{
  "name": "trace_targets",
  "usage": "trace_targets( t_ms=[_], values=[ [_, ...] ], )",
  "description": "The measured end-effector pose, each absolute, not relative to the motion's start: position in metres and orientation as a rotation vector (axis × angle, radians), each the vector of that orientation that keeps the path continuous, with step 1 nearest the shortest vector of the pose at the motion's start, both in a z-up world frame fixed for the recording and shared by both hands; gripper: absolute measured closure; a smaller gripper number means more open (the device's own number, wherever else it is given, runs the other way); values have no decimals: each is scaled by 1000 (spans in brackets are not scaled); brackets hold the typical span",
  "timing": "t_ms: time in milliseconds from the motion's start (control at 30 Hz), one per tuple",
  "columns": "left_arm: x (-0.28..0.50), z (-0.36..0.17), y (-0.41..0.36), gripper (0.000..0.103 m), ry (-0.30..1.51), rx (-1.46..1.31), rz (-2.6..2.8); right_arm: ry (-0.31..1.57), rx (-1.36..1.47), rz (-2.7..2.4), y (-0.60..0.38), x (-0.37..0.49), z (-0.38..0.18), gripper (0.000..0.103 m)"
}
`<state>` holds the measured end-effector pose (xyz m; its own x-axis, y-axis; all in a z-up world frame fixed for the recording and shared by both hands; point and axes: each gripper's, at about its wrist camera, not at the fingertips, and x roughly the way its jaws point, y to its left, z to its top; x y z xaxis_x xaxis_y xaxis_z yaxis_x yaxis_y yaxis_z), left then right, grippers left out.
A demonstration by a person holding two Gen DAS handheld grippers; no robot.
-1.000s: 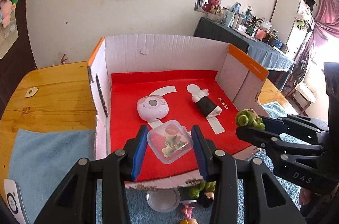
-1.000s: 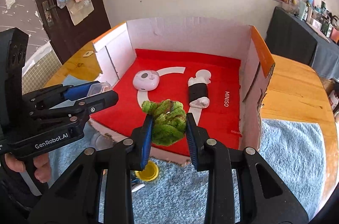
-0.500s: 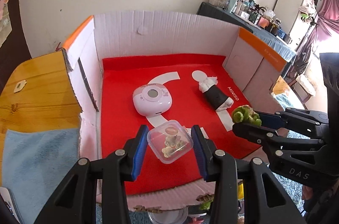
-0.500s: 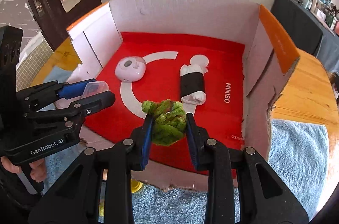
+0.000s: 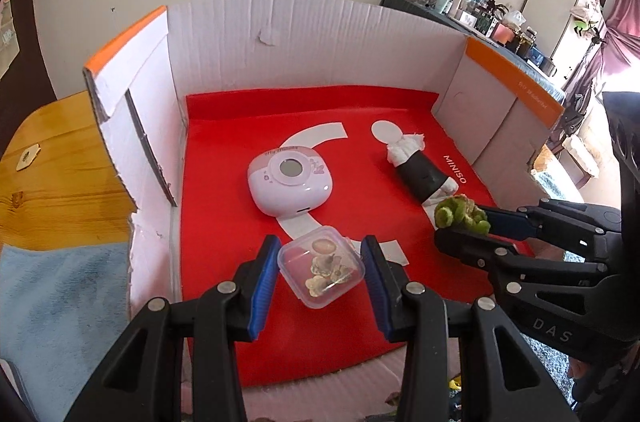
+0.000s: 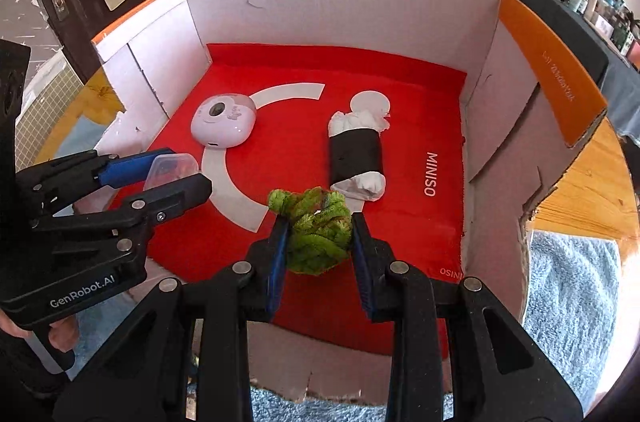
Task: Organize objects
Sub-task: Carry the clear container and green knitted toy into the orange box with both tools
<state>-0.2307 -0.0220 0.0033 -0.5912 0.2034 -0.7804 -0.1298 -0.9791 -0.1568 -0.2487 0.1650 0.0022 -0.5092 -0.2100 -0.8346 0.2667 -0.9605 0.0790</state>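
Observation:
My left gripper (image 5: 320,262) is shut on a small clear plastic box (image 5: 321,271) with trinkets inside, held over the front of the red floor of the cardboard box (image 5: 304,34). My right gripper (image 6: 318,234) is shut on a fuzzy green scrunchie (image 6: 318,232), held over the box's front middle. The scrunchie (image 5: 460,212) and the clear box (image 6: 170,168) each show in the other view. A pink-white toy camera (image 5: 288,180) and a black-and-white rolled cloth (image 5: 420,170) lie on the red floor.
The cardboard box (image 6: 552,70) has tall white walls with orange-topped side flaps. It stands on a wooden table (image 5: 48,174) with a light blue towel (image 5: 60,306) at the front left and a blue towel (image 6: 572,302) at the right.
Both grippers have moved forward and over the box's front edge with their loads. The box and the things in it look closer and larger.

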Motion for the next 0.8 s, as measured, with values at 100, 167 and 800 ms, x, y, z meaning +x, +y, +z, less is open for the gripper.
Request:
trace_targets(
  t_ms=[100, 167, 800],
  values=[
    [-235, 1, -23, 60, -135, -1326, 2636, 81, 1383, -2514, 166, -251, 0, 75],
    [-237, 0, -23, 60, -139, -1329, 2635, 75, 1385, -2515, 167, -252, -1, 75],
    [-255, -6, -21, 60, -145, -1353, 2637, 10, 1371, -2556, 179, -263, -1, 75]
  ],
)
